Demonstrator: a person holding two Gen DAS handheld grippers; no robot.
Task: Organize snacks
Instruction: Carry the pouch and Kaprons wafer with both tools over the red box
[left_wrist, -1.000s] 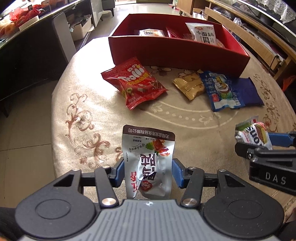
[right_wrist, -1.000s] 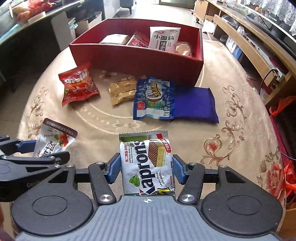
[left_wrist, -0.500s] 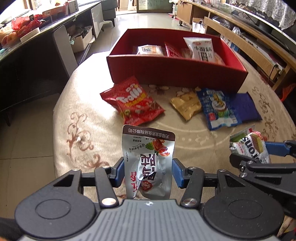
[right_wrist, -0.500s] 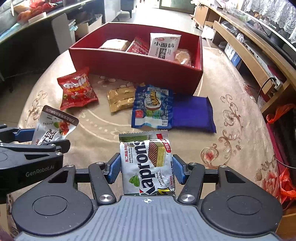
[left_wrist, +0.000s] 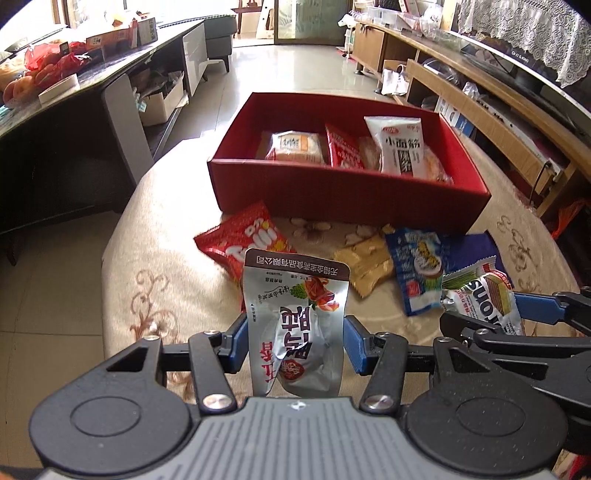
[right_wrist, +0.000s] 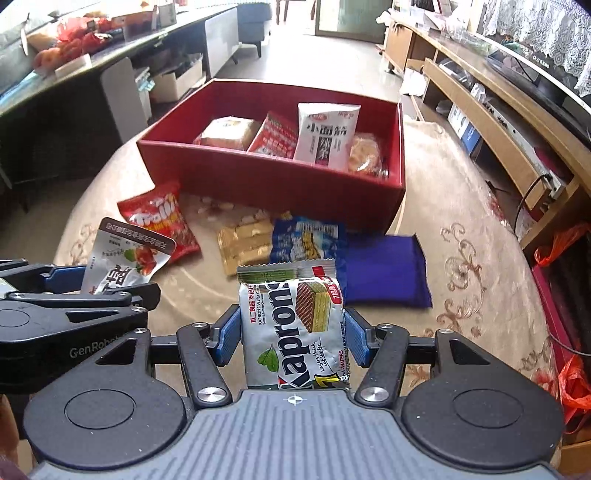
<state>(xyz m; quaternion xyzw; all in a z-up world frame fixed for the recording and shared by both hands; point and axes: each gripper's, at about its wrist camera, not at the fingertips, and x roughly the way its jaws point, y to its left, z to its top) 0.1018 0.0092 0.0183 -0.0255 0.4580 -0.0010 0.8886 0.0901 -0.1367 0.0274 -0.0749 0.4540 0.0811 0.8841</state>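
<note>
My left gripper (left_wrist: 294, 341) is shut on a silver snack pouch (left_wrist: 295, 325) with a brown top band, held above the table. It also shows in the right wrist view (right_wrist: 122, 264). My right gripper (right_wrist: 291, 332) is shut on a white Kaprons wafer pack (right_wrist: 291, 325), held above the table; it shows in the left wrist view (left_wrist: 480, 299) too. Ahead stands a red box (left_wrist: 332, 192) (right_wrist: 258, 181) holding several snack packs.
On the cloth-covered table (right_wrist: 461, 229) in front of the box lie a red Trolli bag (right_wrist: 159, 221), a gold pack (right_wrist: 243, 240), a blue-and-white pack (right_wrist: 306, 240) and a dark blue pack (right_wrist: 384, 273). A wooden shelf unit (right_wrist: 498, 122) stands right, a dark counter (left_wrist: 55, 122) left.
Both grippers have risen and tilted up with their packs; the box interior shows more and the table looks farther below. Both grips are unchanged.
</note>
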